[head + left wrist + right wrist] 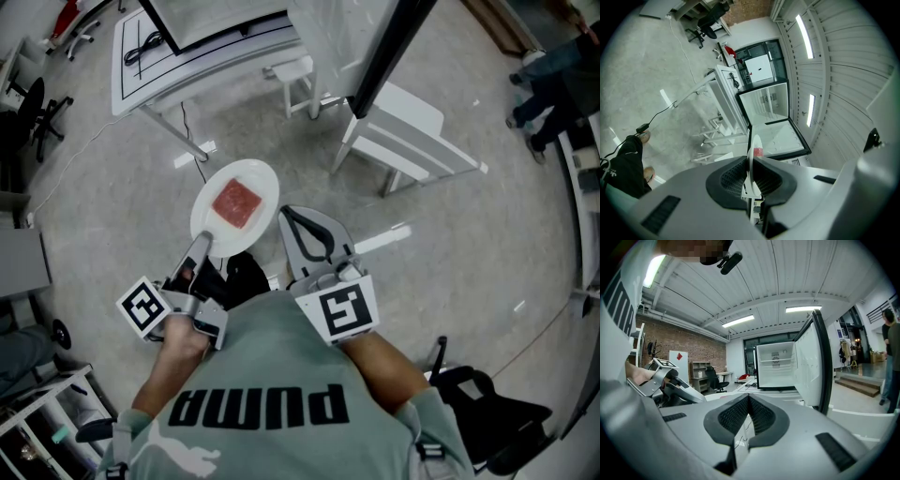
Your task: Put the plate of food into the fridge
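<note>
- Left tongs (202, 251) are clamped down narrow on the plate (234, 208), biting its rim at about 7 o'clock. In the left gripper view, the pads sit on either side of the thin white edge.
- We reckon the rim grip is there to keep the jaws off the food (237, 203), the red square in the middle. The plate looks roughly level, so nothing slides.
- Right tongs (298, 223) are pinched together with nothing between them. They sit just beside the plate at its 4 o'clock, not touching it as far as we can tell. Our guess is it's the spare hand, close enough to steady things.
- The fridge (776, 363) is dead ahead at 12 o'clock in the right gripper view, well apart from us. Its door (813, 359) is swung open, so there's no door step to do.
- The plate is up in the air over the floor and not in the fridge yet, so we'd call this the carry. With only one edge held, tipping is what we'd watch for.
</note>
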A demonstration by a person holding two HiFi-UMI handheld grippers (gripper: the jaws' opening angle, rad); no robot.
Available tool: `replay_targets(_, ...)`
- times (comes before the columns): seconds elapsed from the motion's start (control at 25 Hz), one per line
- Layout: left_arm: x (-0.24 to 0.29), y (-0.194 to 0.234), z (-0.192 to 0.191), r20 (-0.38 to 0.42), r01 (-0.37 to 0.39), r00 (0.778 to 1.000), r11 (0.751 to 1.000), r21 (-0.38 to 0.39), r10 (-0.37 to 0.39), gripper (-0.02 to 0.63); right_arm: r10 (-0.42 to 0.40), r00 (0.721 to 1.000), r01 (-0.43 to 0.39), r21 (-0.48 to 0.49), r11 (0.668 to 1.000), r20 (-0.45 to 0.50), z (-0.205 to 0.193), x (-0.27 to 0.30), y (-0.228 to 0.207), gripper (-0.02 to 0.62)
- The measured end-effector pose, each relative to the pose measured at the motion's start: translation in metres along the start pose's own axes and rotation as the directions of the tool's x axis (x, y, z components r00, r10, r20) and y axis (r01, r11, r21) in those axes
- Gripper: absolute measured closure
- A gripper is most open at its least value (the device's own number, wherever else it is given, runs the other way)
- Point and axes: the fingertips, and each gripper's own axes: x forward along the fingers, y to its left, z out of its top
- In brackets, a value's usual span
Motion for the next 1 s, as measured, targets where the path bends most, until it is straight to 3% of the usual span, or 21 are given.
replay_targets(0.52,0.015,-0.001,0.036,-0.007,-0.004,1.0,1.0,-0.003,0.004,0.574,-0.018,1.0,0.019,0.012,1.0,-0.004,0.009,0.036,-0.005,0.591)
replay_targets(1.0,0.04,-0.018,0.11,-0.044,0.026,0.999,1.0,0.017,-0.025,0.575,-0.085,0.996,0.085,0.011,0.996,0.019,0.042,0.1,-0.004,0.591)
